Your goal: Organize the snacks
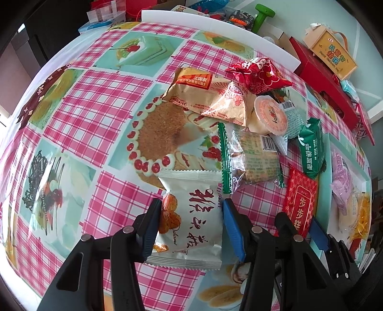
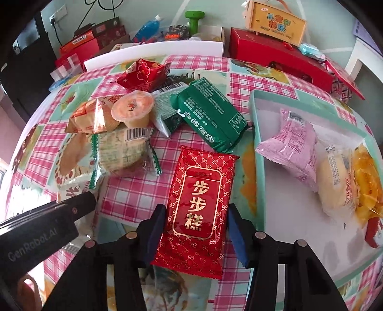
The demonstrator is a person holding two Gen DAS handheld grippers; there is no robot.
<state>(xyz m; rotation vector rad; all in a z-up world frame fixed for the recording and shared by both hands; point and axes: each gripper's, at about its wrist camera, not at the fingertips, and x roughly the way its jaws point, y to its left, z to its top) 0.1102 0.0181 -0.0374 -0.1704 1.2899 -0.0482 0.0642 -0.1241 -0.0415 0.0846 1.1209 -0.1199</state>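
My left gripper (image 1: pixel 191 210) is shut on a white snack packet (image 1: pixel 194 186) with dark red writing, both pads against its sides just above the checked tablecloth. My right gripper (image 2: pixel 196 215) is shut on a red packet (image 2: pixel 201 191) with gold lettering; this red packet (image 1: pixel 300 203) also shows at the lower right of the left wrist view. A teal box (image 2: pixel 253 114) on the right holds a pink packet (image 2: pixel 292 146), a pale yellow packet (image 2: pixel 335 177) and an orange one (image 2: pixel 368 186). Loose snacks lie in a pile: a green packet (image 2: pixel 210 117), a jelly cup (image 2: pixel 132 107), a red wrapped sweet (image 2: pixel 141 74).
A clear biscuit packet with green edges (image 2: pixel 124 150) and beige-orange packets (image 2: pixel 91 117) lie left of the pile. Beyond the table's far edge are a white board (image 2: pixel 153 51), red gift boxes (image 2: pixel 275 57), a yellow box (image 2: pixel 275 24) and a green dumbbell (image 2: pixel 194 21).
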